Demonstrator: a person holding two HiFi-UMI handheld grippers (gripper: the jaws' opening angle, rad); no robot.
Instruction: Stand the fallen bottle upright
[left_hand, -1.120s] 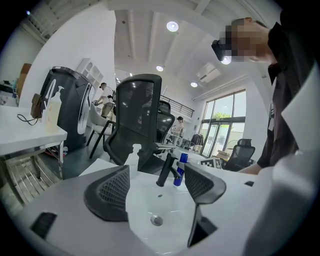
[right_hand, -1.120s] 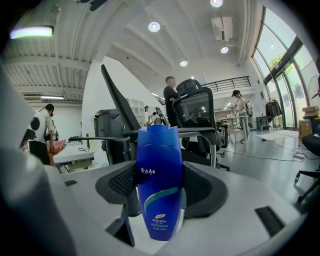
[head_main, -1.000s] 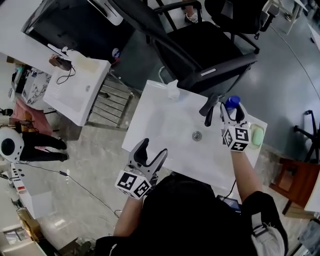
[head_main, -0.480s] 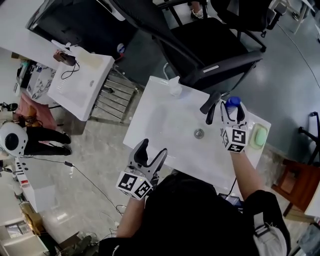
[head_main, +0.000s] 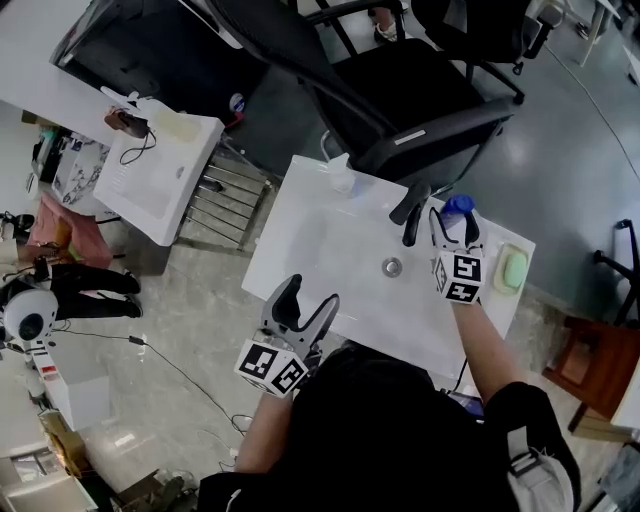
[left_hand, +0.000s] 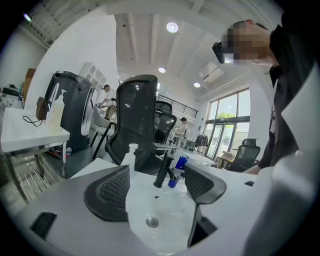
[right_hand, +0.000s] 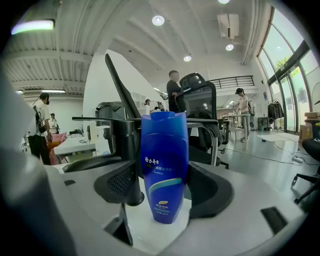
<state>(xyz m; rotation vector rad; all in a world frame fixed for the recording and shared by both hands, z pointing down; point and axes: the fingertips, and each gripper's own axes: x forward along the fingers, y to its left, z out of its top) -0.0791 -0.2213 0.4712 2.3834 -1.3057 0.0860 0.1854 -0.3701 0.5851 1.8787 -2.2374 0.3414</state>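
Observation:
A blue bottle (right_hand: 164, 165) stands upright on the white sink's back rim, just right of the black faucet (head_main: 410, 210); in the head view the bottle (head_main: 458, 210) shows its cap between the right jaws. My right gripper (head_main: 454, 222) brackets it, and its jaws are opening, with the pads beside the bottle and not pressing on it. My left gripper (head_main: 308, 298) hovers open and empty over the sink's near edge. In the left gripper view, that gripper (left_hand: 155, 187) looks across the basin at the faucet.
The white sink (head_main: 300, 235) has a drain (head_main: 392, 267) in the middle. A white pump dispenser (head_main: 342, 176) stands at its back left corner and a green soap (head_main: 514, 270) lies at the right end. Black office chairs (head_main: 420, 80) stand behind the sink. A white side table (head_main: 150, 180) is to the left.
The head view has shifted a little. Both grippers keep their places; the right jaws look slightly wider around the upright bottle.

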